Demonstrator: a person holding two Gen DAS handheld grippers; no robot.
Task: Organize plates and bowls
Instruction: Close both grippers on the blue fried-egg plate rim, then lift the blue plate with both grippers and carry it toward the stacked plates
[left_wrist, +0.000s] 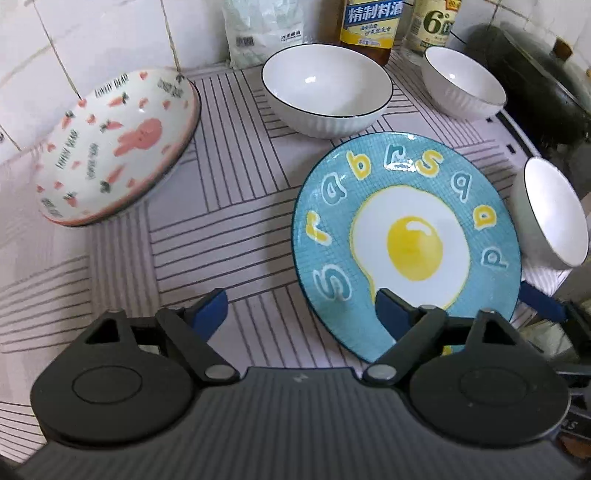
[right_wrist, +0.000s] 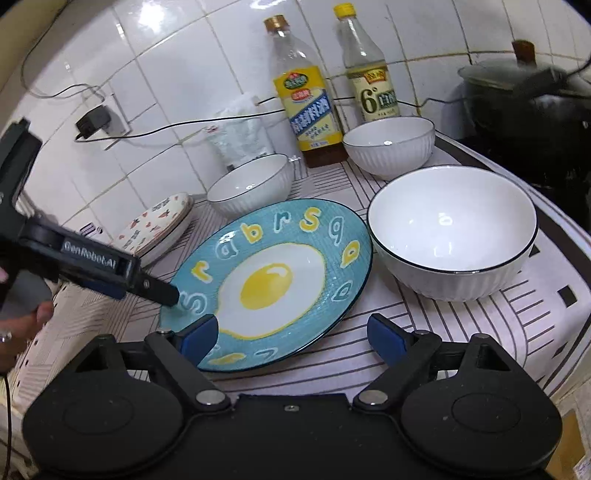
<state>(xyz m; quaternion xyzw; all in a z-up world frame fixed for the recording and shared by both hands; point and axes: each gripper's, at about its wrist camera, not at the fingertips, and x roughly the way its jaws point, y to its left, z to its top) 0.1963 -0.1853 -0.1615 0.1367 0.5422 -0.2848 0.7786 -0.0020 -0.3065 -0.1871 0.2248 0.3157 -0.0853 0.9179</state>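
Note:
A blue plate with a fried-egg picture lies flat on the striped mat, also in the right wrist view. My left gripper is open, its right finger over the plate's near edge; it shows from the side in the right wrist view. My right gripper is open and empty, its left finger over the plate's near rim. A pink rabbit plate lies at the left. Three white ribbed bowls stand around: a large one right of the blue plate, one behind it, one at the back.
Two sauce bottles and a white bag stand against the tiled wall. A dark pot sits at the far right. A charger and cable hang on the wall. The striped mat covers the counter.

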